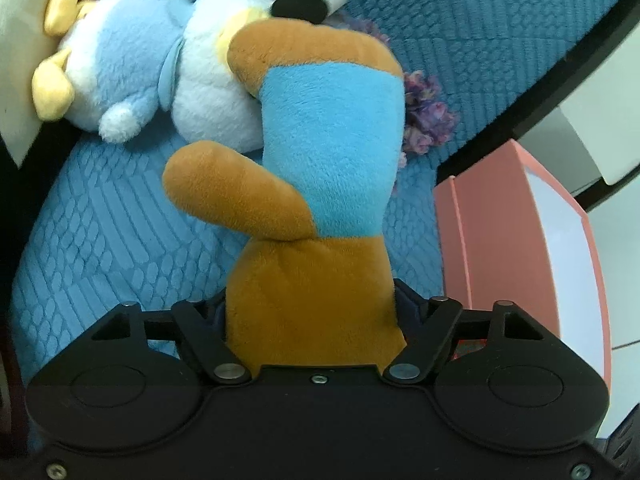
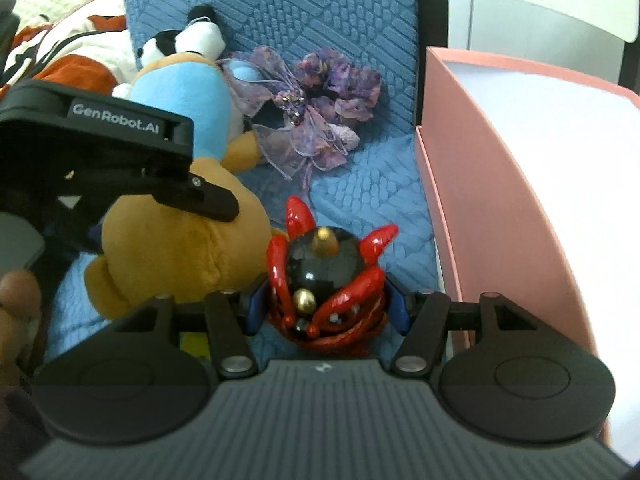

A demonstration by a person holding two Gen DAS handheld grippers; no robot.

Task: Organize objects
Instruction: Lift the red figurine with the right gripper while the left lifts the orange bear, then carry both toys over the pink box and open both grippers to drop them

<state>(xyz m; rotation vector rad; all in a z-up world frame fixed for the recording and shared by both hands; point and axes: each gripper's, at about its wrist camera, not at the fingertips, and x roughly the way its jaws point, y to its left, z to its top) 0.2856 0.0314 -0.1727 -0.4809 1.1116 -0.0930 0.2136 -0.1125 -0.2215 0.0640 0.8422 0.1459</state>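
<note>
The brown and blue plush toy stands between the jaws of the left gripper, its brown lower part pressed on both sides, so the jaws are gripping it; its long axis runs straight forward from the jaws, away from the camera, with one brown limb going out to the left. The red and black ornament sits between the jaws of the right gripper, and the blue pads touch its two sides; I judge this also a grip. The ornament is short and round, with red horns pointing forward and outward. Both things are over the blue textured cushion; the pink box is open just to the right of the right jaws, and this hand is nearer to it. Ahead of the jaws lie a purple fabric flower, a pale blue plush and a black and white plush; free room is mostly to the right, over the box's near wall.
</note>
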